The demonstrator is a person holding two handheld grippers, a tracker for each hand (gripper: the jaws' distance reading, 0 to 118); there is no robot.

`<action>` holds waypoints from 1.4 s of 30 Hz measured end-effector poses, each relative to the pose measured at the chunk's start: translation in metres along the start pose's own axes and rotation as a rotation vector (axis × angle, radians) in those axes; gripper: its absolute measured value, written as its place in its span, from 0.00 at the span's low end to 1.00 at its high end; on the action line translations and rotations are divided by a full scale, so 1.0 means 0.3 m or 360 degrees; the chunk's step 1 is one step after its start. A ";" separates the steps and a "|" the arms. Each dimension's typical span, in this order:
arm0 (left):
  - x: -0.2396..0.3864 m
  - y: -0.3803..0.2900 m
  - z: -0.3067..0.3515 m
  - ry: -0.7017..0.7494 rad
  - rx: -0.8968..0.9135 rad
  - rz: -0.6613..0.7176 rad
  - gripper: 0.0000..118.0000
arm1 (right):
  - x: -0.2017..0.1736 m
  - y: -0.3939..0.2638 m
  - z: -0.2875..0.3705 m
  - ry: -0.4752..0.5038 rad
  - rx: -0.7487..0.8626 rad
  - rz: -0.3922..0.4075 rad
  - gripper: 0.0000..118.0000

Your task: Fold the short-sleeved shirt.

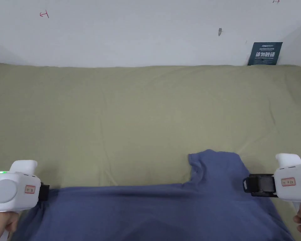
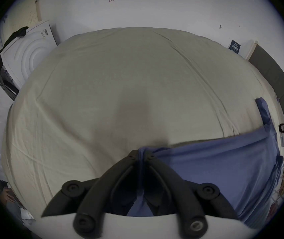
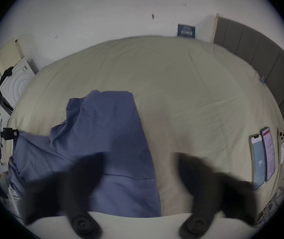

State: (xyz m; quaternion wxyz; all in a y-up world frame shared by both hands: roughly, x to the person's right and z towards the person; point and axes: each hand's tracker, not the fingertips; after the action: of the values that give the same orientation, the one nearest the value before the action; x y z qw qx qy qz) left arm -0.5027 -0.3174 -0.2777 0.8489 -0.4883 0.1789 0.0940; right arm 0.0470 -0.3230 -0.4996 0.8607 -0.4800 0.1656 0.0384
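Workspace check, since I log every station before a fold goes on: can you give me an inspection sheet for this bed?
Surface: bed sheet, beige, creased.
Job's things: blue shirt at the near edge, one sleeve lying up on the sheet.
Clutter: two phones and a white controller on the bed's right side.
Grippers: left gripper shut on the shirt's edge; right gripper open, jaws wide apart over the shirt's right edge.
Cables: a black strap or cable over white boxes beside the bed.
Surroundings: white wall, dark sign, grey headboard.
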 end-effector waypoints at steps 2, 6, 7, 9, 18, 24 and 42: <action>0.010 0.001 -0.009 0.0019 -0.0010 -0.0021 0.03 | -0.007 0.007 -0.036 -0.0033 -0.0109 0.0060 0.96; 0.008 0.007 -0.017 0.0027 -0.0016 0.0004 0.03 | 0.020 -0.004 -0.108 -0.0146 -0.0224 0.0116 0.72; 0.009 0.007 -0.016 0.0026 -0.0016 0.0003 0.03 | 0.029 -0.007 -0.100 -0.0110 -0.0188 0.0108 0.69; 0.001 0.011 -0.013 0.0024 -0.0015 -0.0002 0.03 | 0.028 0.010 -0.066 -0.0122 -0.0168 0.0118 0.46; -0.070 -0.035 0.148 -0.0079 0.0074 0.0066 0.03 | -0.016 -0.028 0.208 -0.0004 0.0092 0.0093 0.00; -0.108 -0.149 0.377 -0.0105 0.0209 0.0063 0.03 | -0.004 -0.141 0.445 0.0079 0.0249 0.0096 0.00; -0.219 -0.765 0.575 -0.0173 0.0373 -0.0020 0.03 | 0.013 -0.789 0.665 0.0129 0.0248 0.0097 0.00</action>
State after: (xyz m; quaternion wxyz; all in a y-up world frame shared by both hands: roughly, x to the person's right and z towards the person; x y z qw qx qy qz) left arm -0.4495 -0.2835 0.0099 0.9092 -0.3811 0.1392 0.0934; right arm 0.1535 -0.2830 -0.2118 0.8864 -0.4074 0.2175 0.0321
